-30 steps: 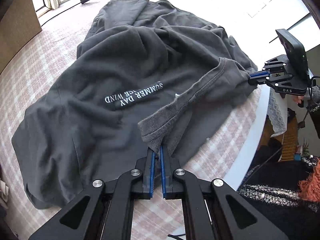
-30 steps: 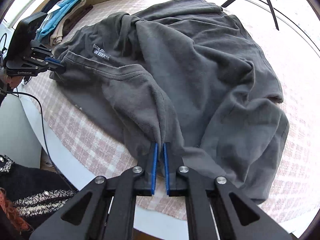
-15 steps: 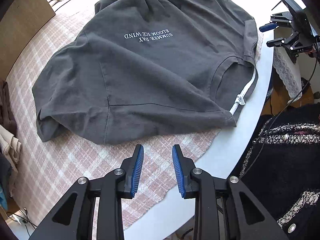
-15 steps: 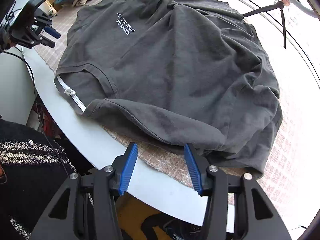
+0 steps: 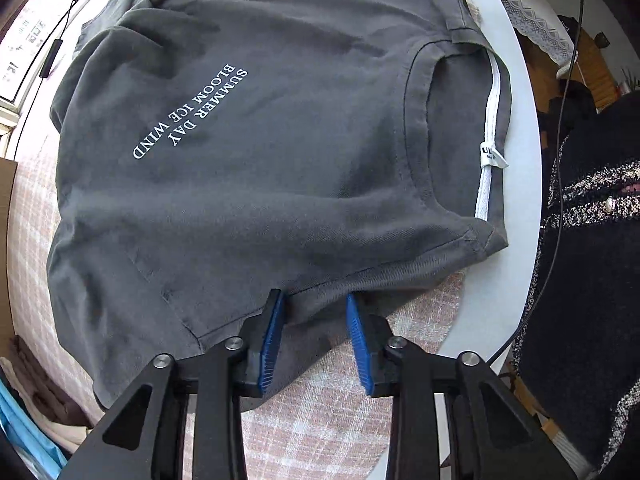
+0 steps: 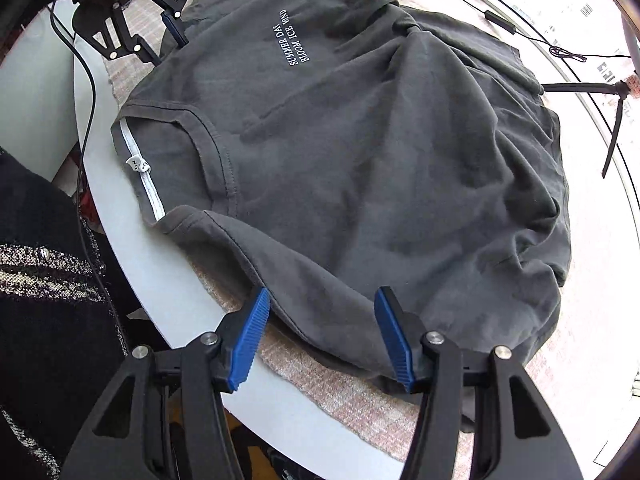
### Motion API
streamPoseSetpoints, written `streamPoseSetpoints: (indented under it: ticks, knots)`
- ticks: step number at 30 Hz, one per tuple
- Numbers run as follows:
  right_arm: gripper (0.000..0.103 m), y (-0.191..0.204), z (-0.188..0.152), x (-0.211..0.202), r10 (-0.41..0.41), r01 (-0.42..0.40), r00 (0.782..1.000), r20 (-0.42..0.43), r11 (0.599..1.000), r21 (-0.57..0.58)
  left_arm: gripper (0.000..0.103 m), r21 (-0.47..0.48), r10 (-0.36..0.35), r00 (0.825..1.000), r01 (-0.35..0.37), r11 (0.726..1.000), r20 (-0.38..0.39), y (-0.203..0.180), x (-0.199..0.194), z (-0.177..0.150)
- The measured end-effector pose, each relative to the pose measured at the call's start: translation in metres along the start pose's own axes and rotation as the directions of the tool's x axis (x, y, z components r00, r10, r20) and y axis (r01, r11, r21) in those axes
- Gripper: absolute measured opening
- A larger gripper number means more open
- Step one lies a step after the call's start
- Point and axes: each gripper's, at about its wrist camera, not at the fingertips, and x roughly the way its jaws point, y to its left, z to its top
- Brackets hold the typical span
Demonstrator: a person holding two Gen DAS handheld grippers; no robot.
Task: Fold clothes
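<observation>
Now that both claws let go, the dark grey T-shirt (image 5: pixel 280 168) lies spread flat.
Left claw (image 5: pixel 315 340) and right claw (image 6: pixel 322 340) gape wide at its 6 o'clock shoulder edges, probably regrasping.

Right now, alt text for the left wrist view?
A dark grey T-shirt lies spread, print side up, on a round table over a pink checked cloth, collar toward the table edge. The left gripper is open, its blue fingers straddling the shirt's near edge. White print reads "SUMMER DAY BLOOM ICE WIND".
</observation>
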Motion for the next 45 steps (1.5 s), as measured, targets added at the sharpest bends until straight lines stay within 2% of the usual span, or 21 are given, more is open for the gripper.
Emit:
streamPoseSetpoints:
  ticks: [1,5,6,7,8,13,14,15,16,18,19,22,25,29,34,36,37,38,41,42,45]
  knots:
    - [0.054,0.002,0.001,0.004,0.014,-0.014,1.000,-0.015,1.000,-0.011,0.002,-0.020,-0.013,1.000,0.013,1.000,0.006,0.004,-0.001,-0.001]
    - [0.051,0.007,0.000,0.023,-0.048,0.044,0.997,-0.062,0.997,-0.066,0.001,-0.079,-0.039,0.998,0.043,0.996,0.053,0.009,-0.016,-0.012]
    - [0.027,0.004,-0.002,0.024,-0.040,0.037,0.997,-0.071,0.998,-0.044,0.001,-0.097,-0.038,0.997,0.045,0.994,0.067,0.007,-0.024,-0.019]
    - [0.011,0.000,-0.004,0.023,-0.024,0.023,0.997,-0.076,1.000,-0.016,0.001,-0.115,-0.038,0.996,0.047,0.992,0.082,0.005,-0.032,-0.026]
    - [0.003,-0.003,-0.006,0.021,-0.008,0.009,0.997,-0.080,1.000,0.011,0.001,-0.133,-0.037,0.995,0.050,0.990,0.096,0.003,-0.040,-0.033]
    - [0.003,-0.005,-0.038,-0.030,0.067,-0.070,0.997,0.025,0.988,0.134,0.000,-0.221,-0.030,0.986,0.066,0.973,0.166,-0.006,-0.079,-0.068]
    - [0.003,-0.002,-0.046,-0.035,0.086,-0.090,0.996,0.037,0.983,0.161,0.000,-0.223,-0.054,0.983,0.092,0.970,0.173,-0.015,-0.082,-0.076]
    - [0.003,0.002,-0.054,-0.036,0.093,-0.097,0.995,0.032,0.981,0.169,0.001,-0.222,-0.039,0.986,0.075,0.972,0.164,-0.015,-0.079,-0.079]
    - [0.003,0.006,-0.059,-0.032,0.073,-0.075,0.997,0.018,0.983,0.165,0.006,-0.221,-0.016,0.988,0.050,0.974,0.152,-0.013,-0.075,-0.082]
    - [0.003,0.006,-0.064,-0.023,0.027,-0.025,1.000,-0.009,0.986,0.166,0.006,-0.218,0.030,0.991,-0.002,0.976,0.128,-0.009,-0.067,-0.087]
    - [0.003,0.001,-0.066,-0.019,0.042,-0.039,0.999,-0.014,0.981,0.189,0.007,-0.216,0.053,0.992,-0.027,0.976,0.116,-0.007,-0.063,-0.090]
    - [0.003,-0.010,-0.065,-0.014,0.041,-0.036,0.999,-0.020,0.979,0.199,0.026,-0.208,0.123,0.989,-0.104,0.973,0.081,-0.001,-0.051,-0.097]
    - [0.003,-0.018,-0.060,-0.013,0.033,-0.027,0.999,-0.030,0.982,0.185,0.029,-0.122,0.177,0.982,-0.168,0.978,0.071,0.006,-0.044,-0.083]
    - [0.003,-0.033,-0.059,-0.014,0.033,-0.024,0.999,-0.039,0.980,0.198,0.037,0.016,0.197,0.976,-0.199,0.980,0.092,-0.005,-0.039,-0.063]
    - [0.003,-0.052,-0.064,-0.018,0.043,-0.034,0.998,-0.040,0.976,0.216,0.040,0.159,0.174,0.979,-0.188,0.969,0.102,-0.019,-0.036,-0.051]
    - [0.003,-0.058,-0.065,-0.018,0.040,-0.030,0.998,-0.039,0.976,0.217,0.040,0.197,0.166,0.983,-0.179,0.964,0.082,-0.020,-0.029,-0.047]
    - [0.003,-0.061,-0.065,-0.019,0.032,-0.024,0.999,-0.036,0.976,0.218,0.032,0.204,0.155,0.986,-0.166,0.965,0.068,-0.018,-0.025,-0.044]
    - [0.003,-0.064,-0.066,-0.020,0.022,-0.015,0.999,-0.030,0.975,0.220,0.006,0.183,0.139,0.989,-0.147,0.972,0.056,-0.013,-0.024,-0.041]
    - [0.003,-0.076,-0.065,-0.031,-0.054,0.052,0.999,0.003,0.968,0.244,0.001,0.044,0.084,0.993,-0.088,0.995,0.084,0.014,-0.037,-0.033]
    - [0.003,-0.081,-0.064,-0.037,-0.092,0.085,0.996,0.017,0.963,0.257,0.001,-0.001,0.088,0.989,-0.088,0.996,0.122,0.025,-0.049,-0.032]
    - [0.003,-0.099,-0.057,-0.070,-0.232,0.198,0.969,0.085,0.934,0.298,0.001,-0.146,0.173,0.959,-0.142,0.979,0.224,0.060,-0.095,-0.029]
